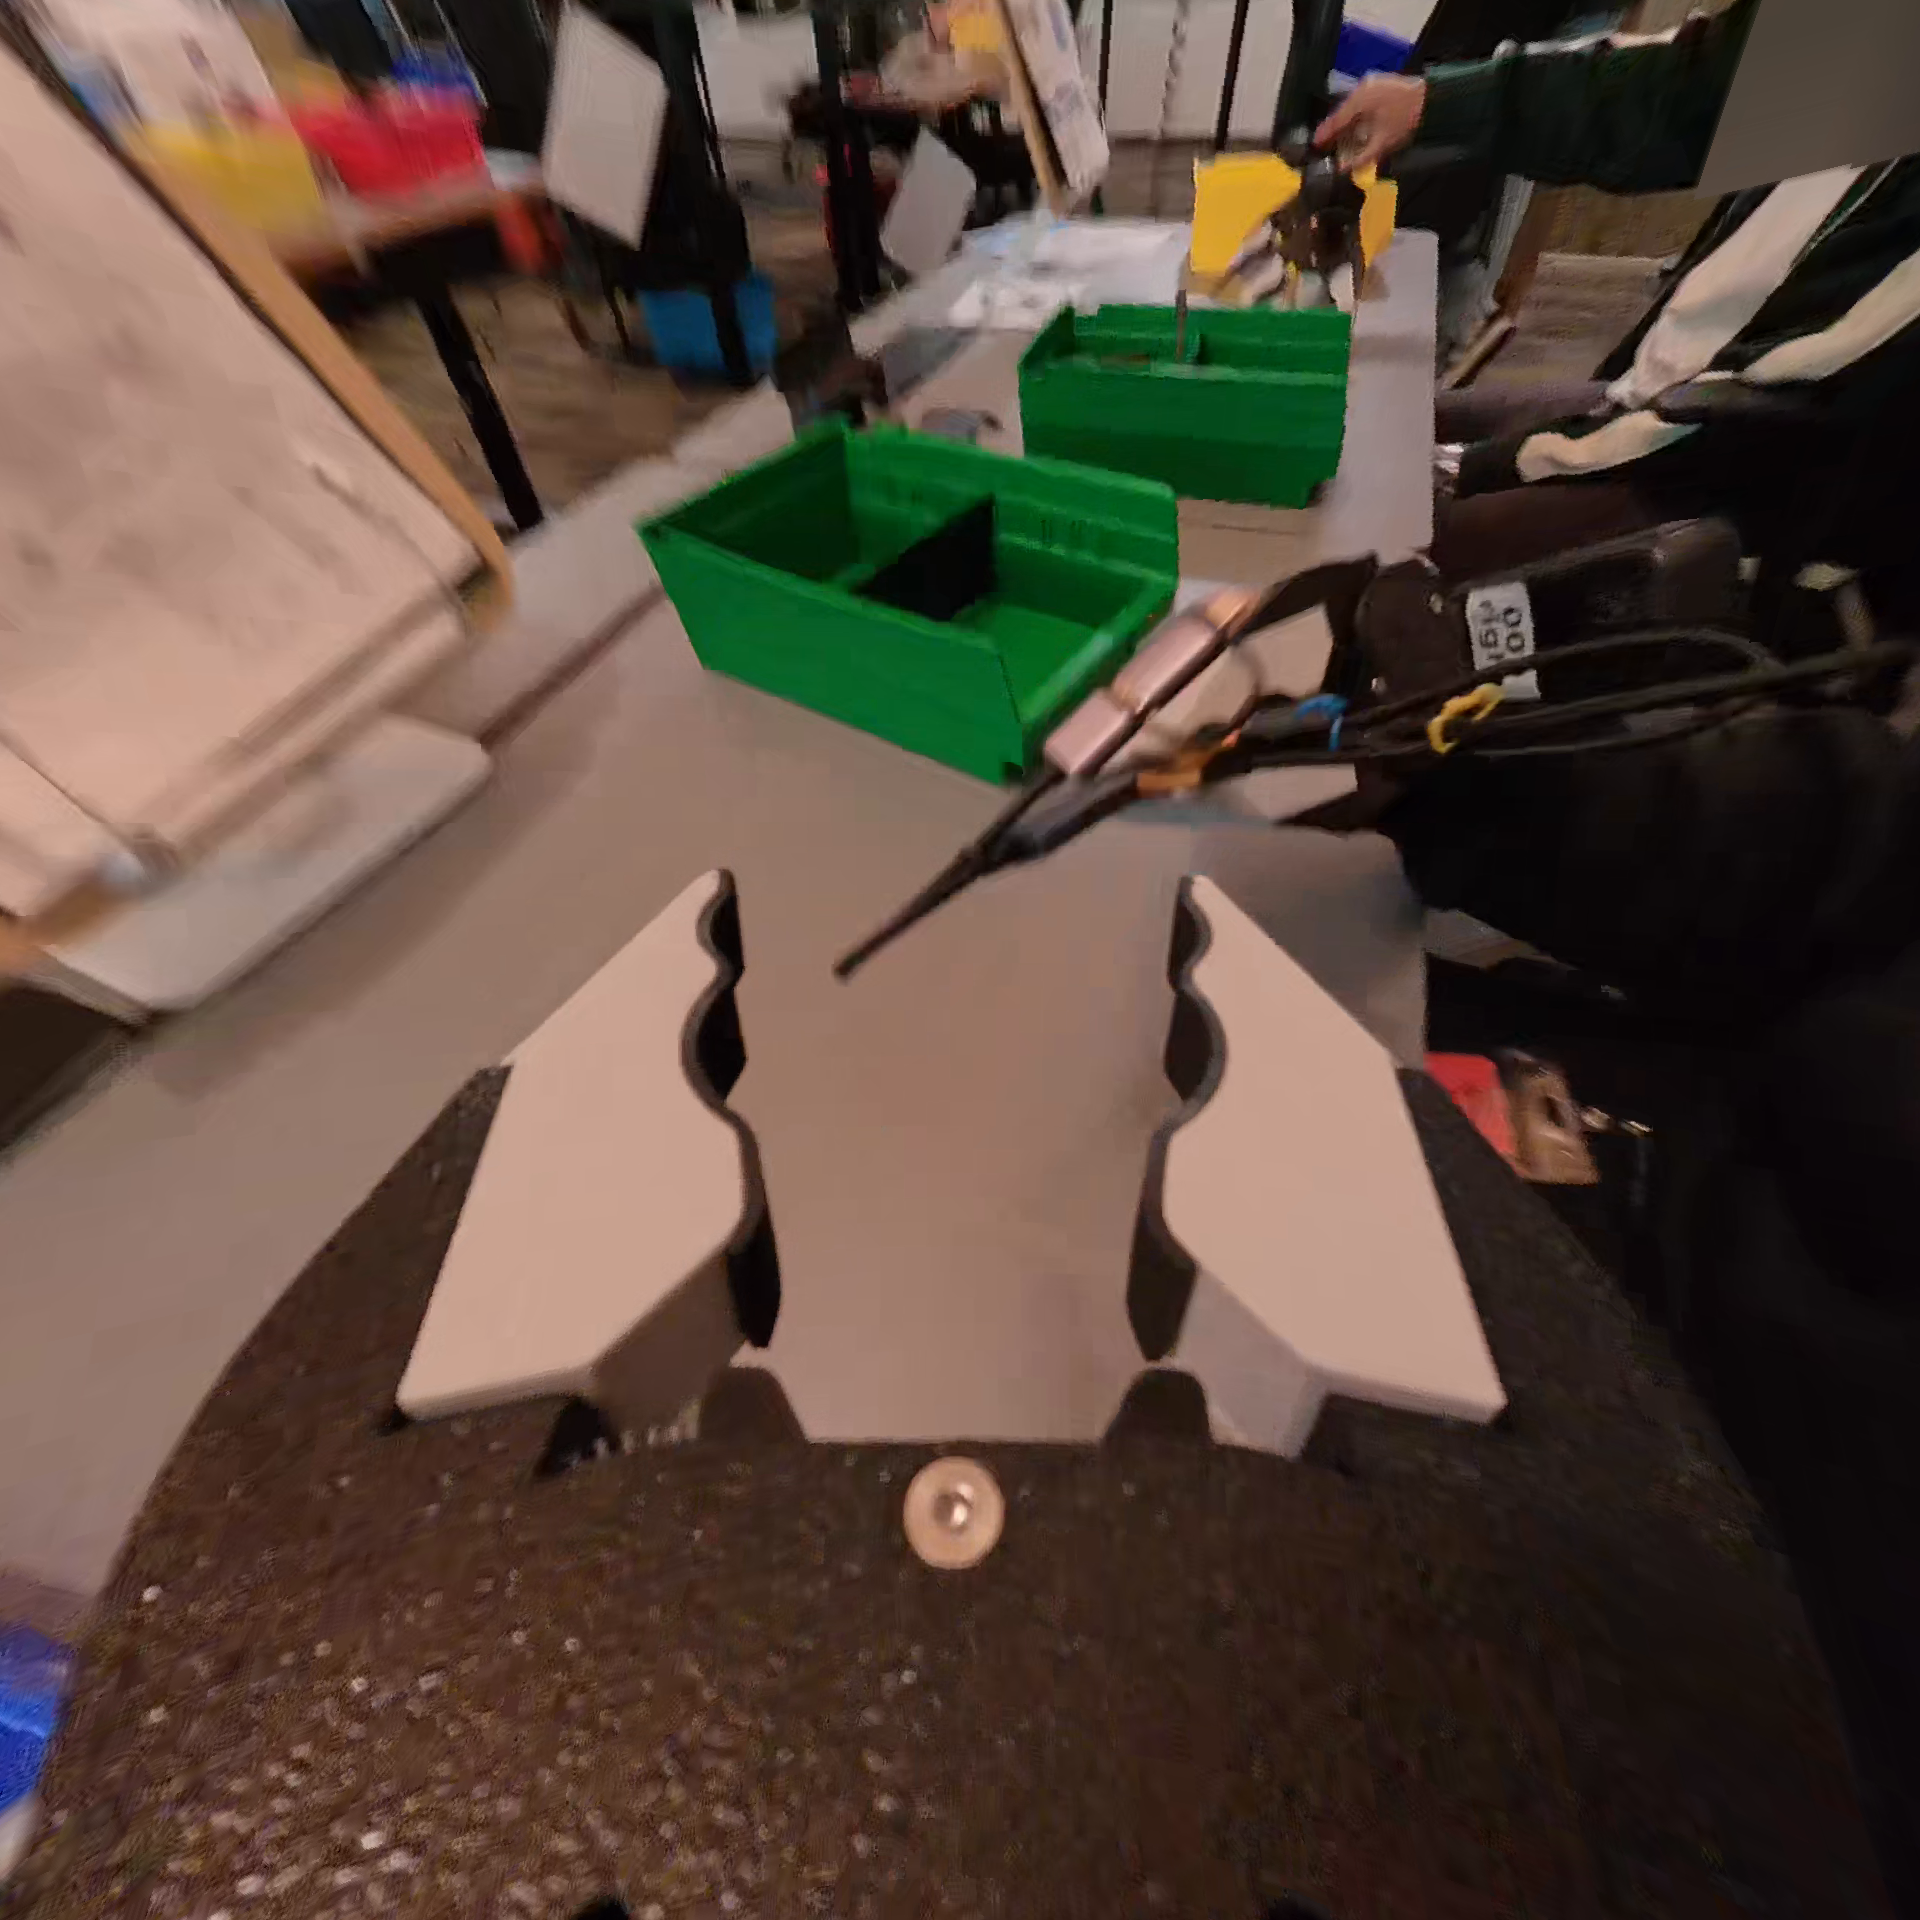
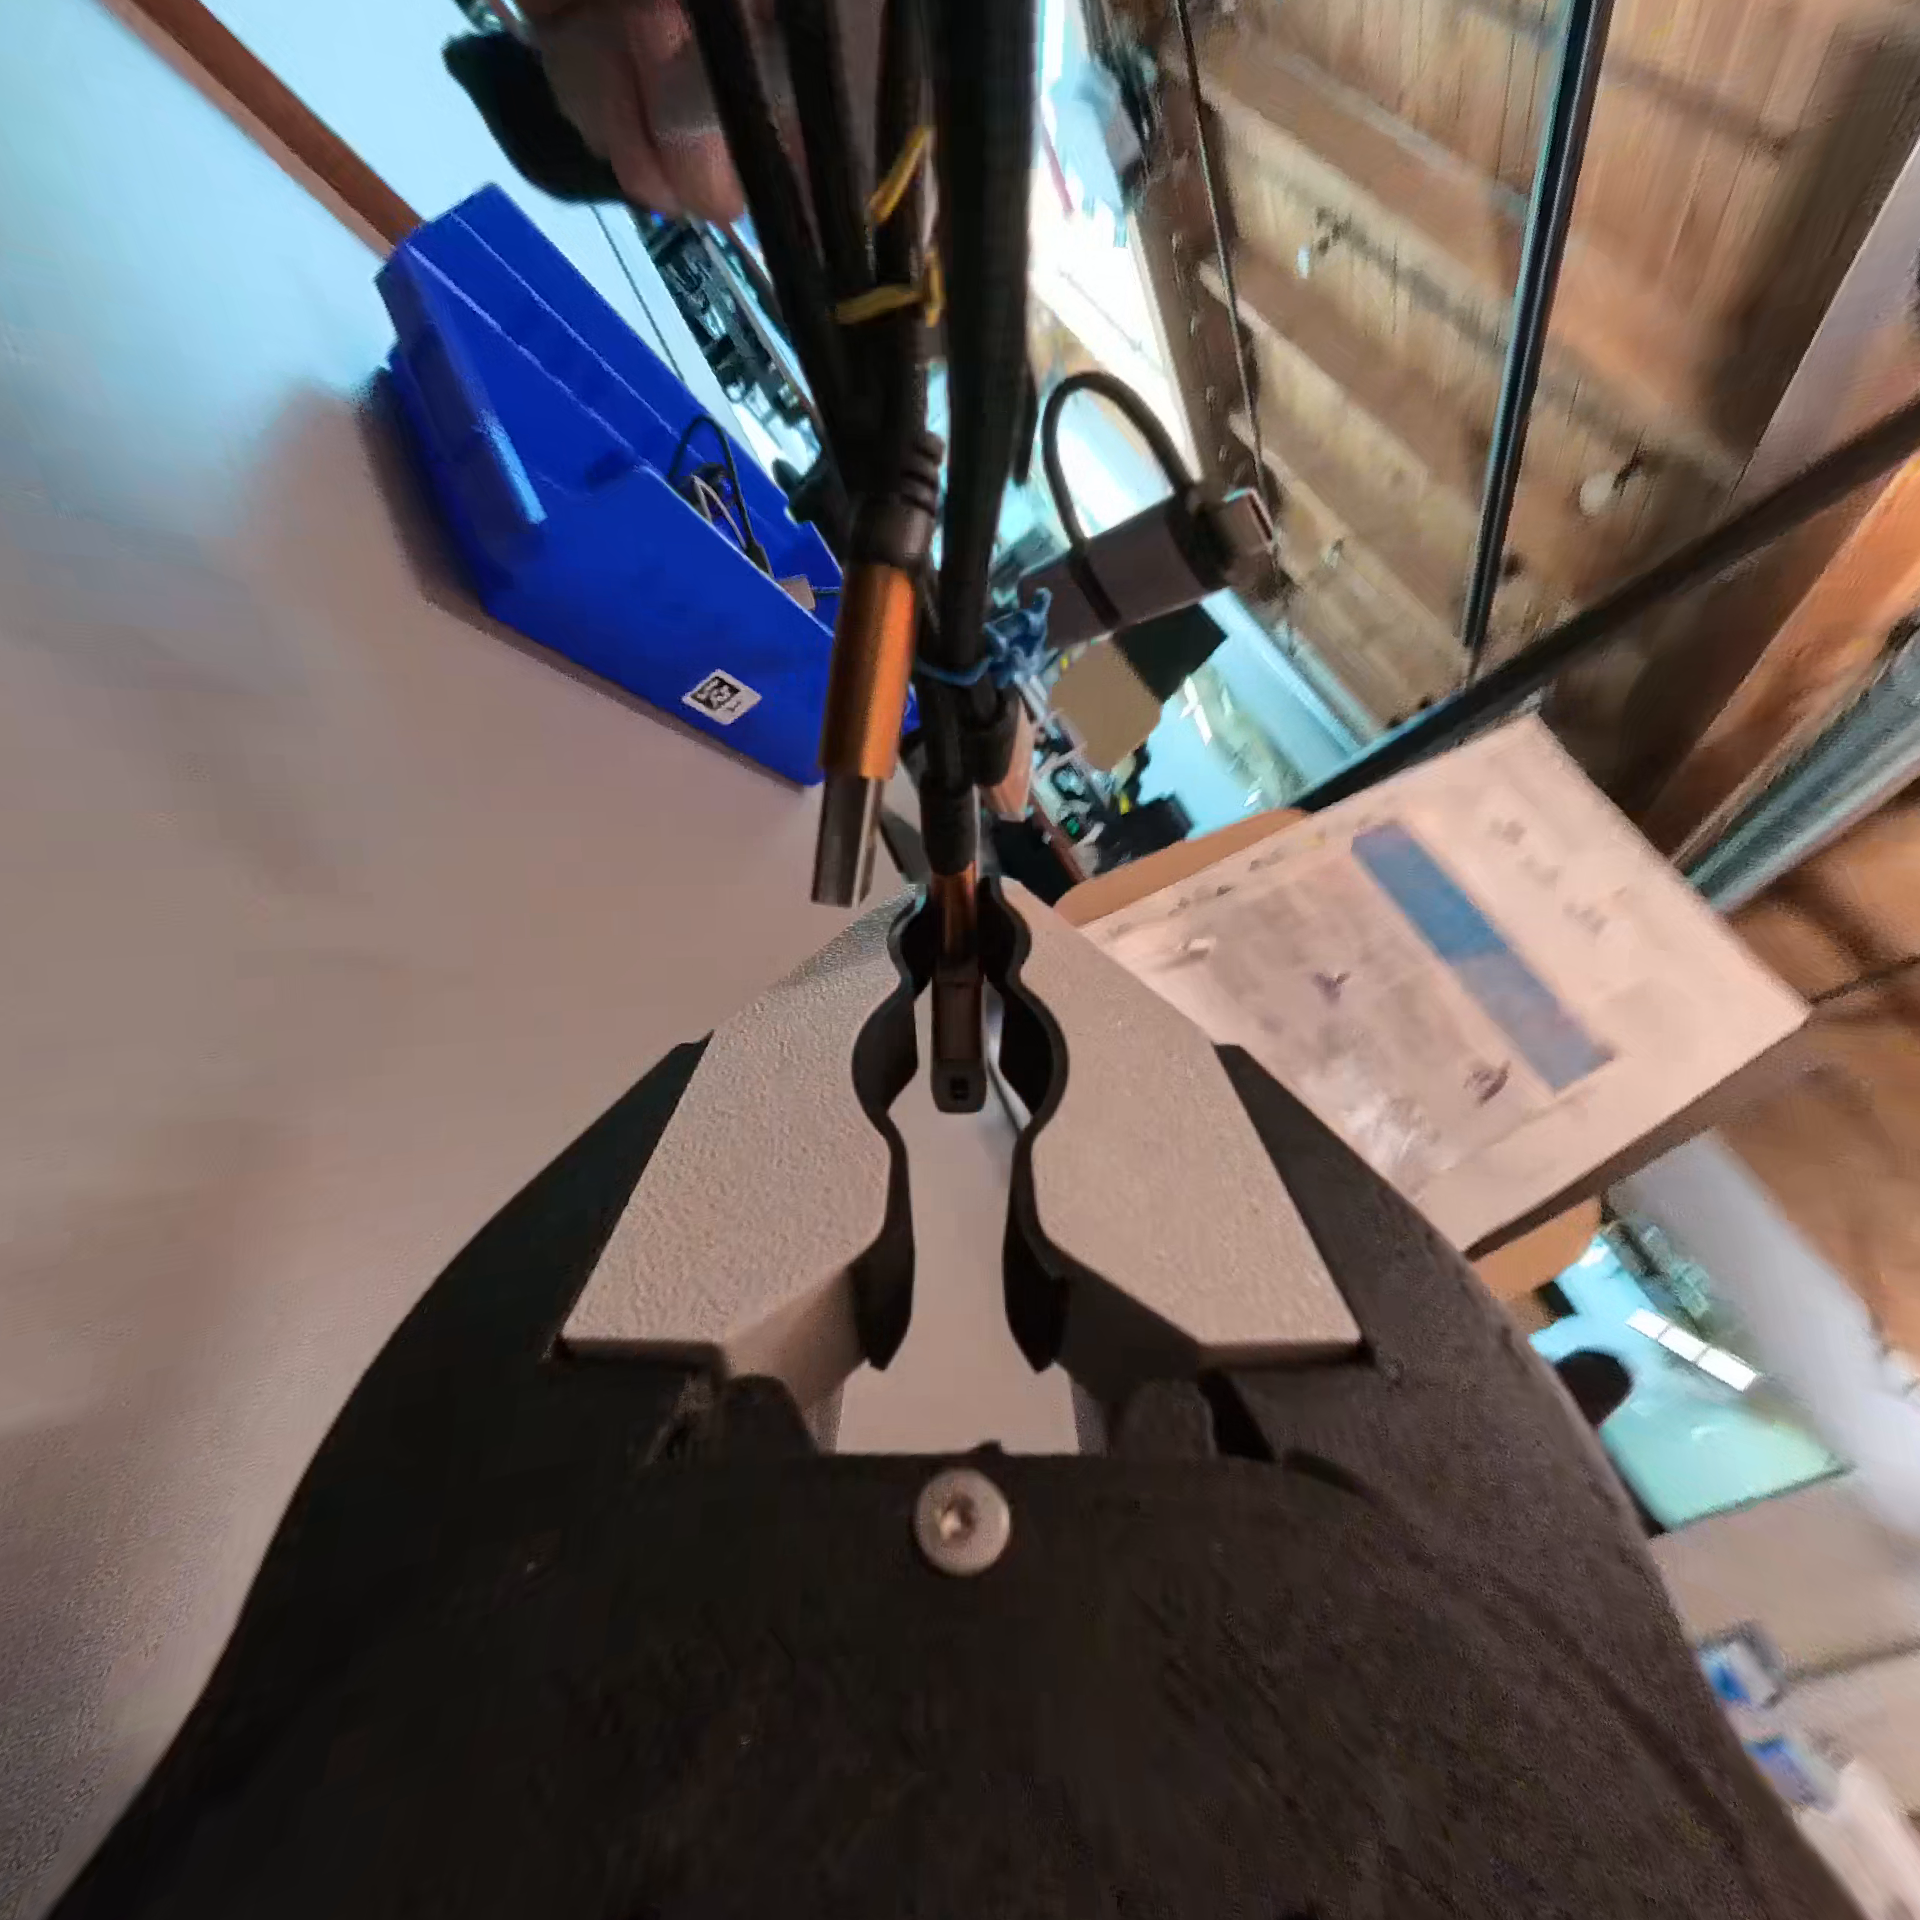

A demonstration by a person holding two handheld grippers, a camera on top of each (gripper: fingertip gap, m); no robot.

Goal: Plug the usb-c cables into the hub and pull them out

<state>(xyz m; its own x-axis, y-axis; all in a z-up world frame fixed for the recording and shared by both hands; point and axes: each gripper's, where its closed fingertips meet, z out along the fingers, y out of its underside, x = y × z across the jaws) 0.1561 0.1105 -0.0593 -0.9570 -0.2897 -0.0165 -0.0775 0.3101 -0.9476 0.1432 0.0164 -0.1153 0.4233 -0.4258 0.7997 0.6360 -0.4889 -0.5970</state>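
Note:
My right gripper point(image 2: 956, 914) is shut on a black cable plug with an orange collar point(image 2: 954, 997), held in the air above the grey table point(image 2: 260, 831). Several black cables point(image 2: 966, 312) bundled with blue and yellow ties run up from it. An orange plug with a metal tip point(image 2: 868, 727) hangs loose beside it. The grey hub point(image 2: 1153, 561), with a short looped cable, dangles just behind the bundle. In the left wrist view the hub point(image 1: 1138, 681) and cable bundle point(image 1: 1351, 717) hang ahead to the right. My left gripper point(image 1: 956, 885) is open and empty above the table point(image 1: 914, 1143); a black cable end point(image 1: 914, 925) points towards its jaws.
Two green bins point(image 1: 894, 623) point(image 1: 1184, 416) stand on the table beyond my left gripper. A yellow bin point(image 1: 1236, 218) sits further back, with a person's hand point(image 1: 1371, 109) above it. A blue bin point(image 2: 582, 499) lies left of the bundle. A hand point(image 2: 644, 104) shows at the top. One gripper's finger ends stand about 12 centimeters off the other's.

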